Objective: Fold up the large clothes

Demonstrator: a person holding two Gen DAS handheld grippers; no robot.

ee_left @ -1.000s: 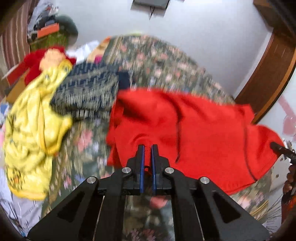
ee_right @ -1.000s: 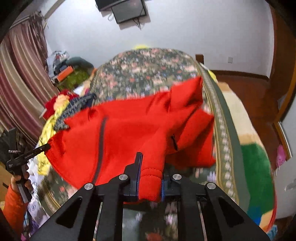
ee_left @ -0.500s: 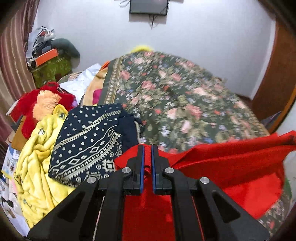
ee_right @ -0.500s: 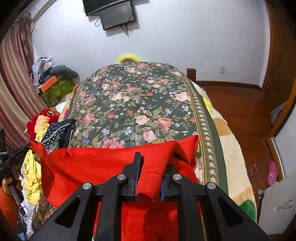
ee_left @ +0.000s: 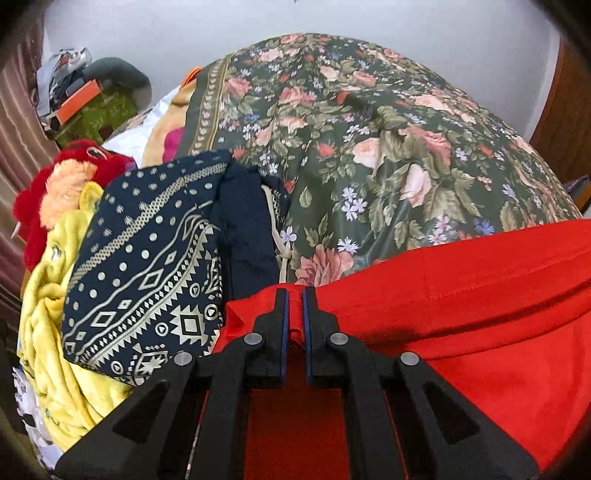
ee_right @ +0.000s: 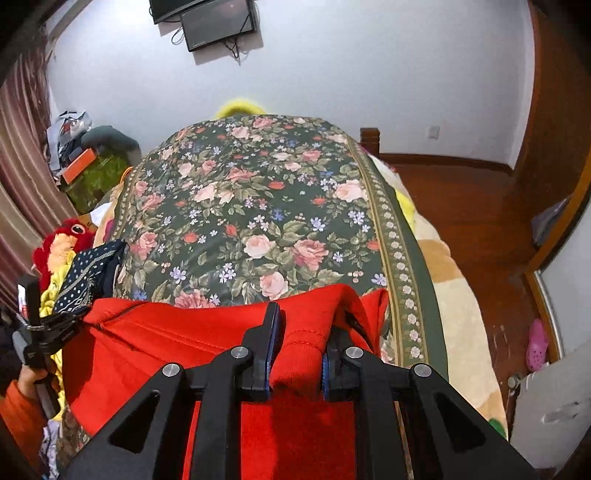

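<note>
A large red garment (ee_left: 461,314) hangs stretched between both grippers at the near end of a bed with a floral cover (ee_left: 369,147). My left gripper (ee_left: 294,295) is shut on one thin edge of it. My right gripper (ee_right: 299,325) is shut on a thick ribbed bunch of the same red garment (ee_right: 177,339). The lower part of the garment drops below both views. In the right wrist view the left gripper (ee_right: 44,328) shows at the far left, held by a hand in an orange sleeve.
A navy patterned cloth (ee_left: 147,266), a yellow fleece (ee_left: 55,332) and a red plush toy (ee_left: 55,177) are piled on the bed's left side. Wooden floor (ee_right: 461,221) and a door lie right of the bed. A dark screen (ee_right: 218,22) hangs on the wall.
The red garment, spread flat over the bed a second ago, has been pulled back and up toward me. Most of the floral cover is now bare. Both grippers stayed shut on it.
</note>
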